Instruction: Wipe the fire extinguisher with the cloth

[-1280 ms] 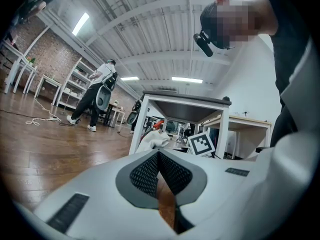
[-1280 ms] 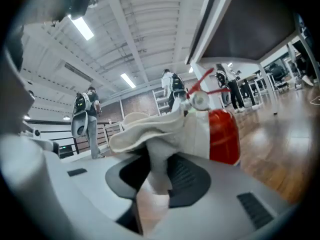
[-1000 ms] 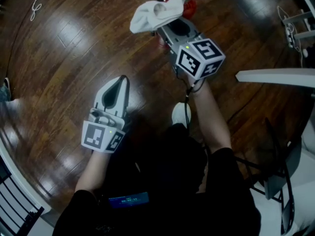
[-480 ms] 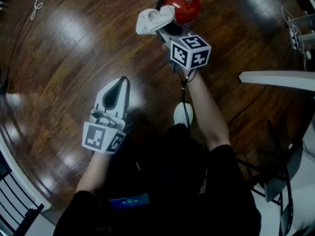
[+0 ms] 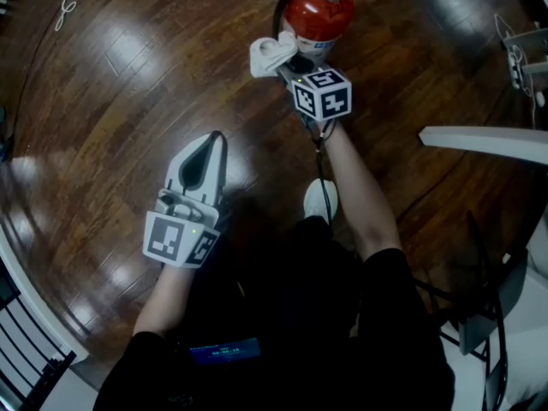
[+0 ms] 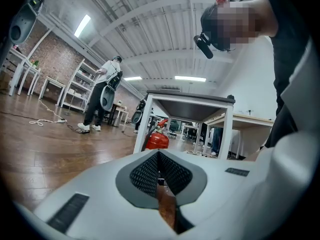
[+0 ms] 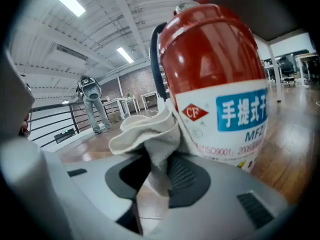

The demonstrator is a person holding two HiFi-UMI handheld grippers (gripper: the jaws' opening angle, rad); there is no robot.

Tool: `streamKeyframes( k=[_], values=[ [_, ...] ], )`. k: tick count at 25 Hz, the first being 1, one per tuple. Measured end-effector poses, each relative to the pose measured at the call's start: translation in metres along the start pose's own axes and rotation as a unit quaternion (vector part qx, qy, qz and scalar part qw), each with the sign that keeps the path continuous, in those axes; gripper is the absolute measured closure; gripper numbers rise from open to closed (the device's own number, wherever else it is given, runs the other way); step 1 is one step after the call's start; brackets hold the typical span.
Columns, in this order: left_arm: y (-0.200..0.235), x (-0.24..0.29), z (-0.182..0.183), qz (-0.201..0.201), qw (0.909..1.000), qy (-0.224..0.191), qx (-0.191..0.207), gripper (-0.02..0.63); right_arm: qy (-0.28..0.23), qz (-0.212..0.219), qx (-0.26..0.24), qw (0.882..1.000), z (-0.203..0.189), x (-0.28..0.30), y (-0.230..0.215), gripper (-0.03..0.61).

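Note:
A red fire extinguisher (image 5: pixel 318 11) with a white label stands upright on the wood floor; it fills the right gripper view (image 7: pixel 215 84). My right gripper (image 5: pixel 289 56) is shut on a white cloth (image 5: pixel 272 53), and the cloth (image 7: pixel 150 134) is pressed against the cylinder's lower left side by the label. My left gripper (image 5: pixel 205 150) hangs low at the left, far from the extinguisher, jaws closed with nothing between them. From the left gripper view the extinguisher (image 6: pixel 157 139) shows small in the distance.
A white table (image 5: pixel 484 135) juts in at the right, with a chair frame (image 5: pixel 479 298) below it. My white shoe (image 5: pixel 320 200) rests on the floor under the right arm. A cable (image 5: pixel 64 7) lies at the far left. A person (image 6: pixel 102 96) stands in the background.
My right gripper has pushed forward with the cloth and shifted it from covering the extinguisher's top down to its side. The left gripper has stayed still.

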State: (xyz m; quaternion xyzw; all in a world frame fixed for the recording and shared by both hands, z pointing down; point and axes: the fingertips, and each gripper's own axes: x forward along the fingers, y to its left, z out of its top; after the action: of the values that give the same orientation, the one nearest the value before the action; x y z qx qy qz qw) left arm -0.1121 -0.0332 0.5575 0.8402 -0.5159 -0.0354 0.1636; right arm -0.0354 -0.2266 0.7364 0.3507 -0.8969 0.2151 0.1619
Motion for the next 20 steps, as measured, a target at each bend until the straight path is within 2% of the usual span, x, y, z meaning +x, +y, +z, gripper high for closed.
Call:
streamKeyframes(
  k=[12, 20],
  values=[
    [0.007, -0.001, 0.001, 0.009, 1.0, -0.001, -0.001, 0.612, 0.061, -0.014, -0.007, 0.998, -0.052, 0.011, -0.018, 0.463],
    [0.005, 0.001, 0.001, 0.005, 1.0, -0.002, -0.003, 0.612, 0.063, -0.017, -0.01, 0.998, -0.053, 0.01, -0.019, 0.463]
  ],
)
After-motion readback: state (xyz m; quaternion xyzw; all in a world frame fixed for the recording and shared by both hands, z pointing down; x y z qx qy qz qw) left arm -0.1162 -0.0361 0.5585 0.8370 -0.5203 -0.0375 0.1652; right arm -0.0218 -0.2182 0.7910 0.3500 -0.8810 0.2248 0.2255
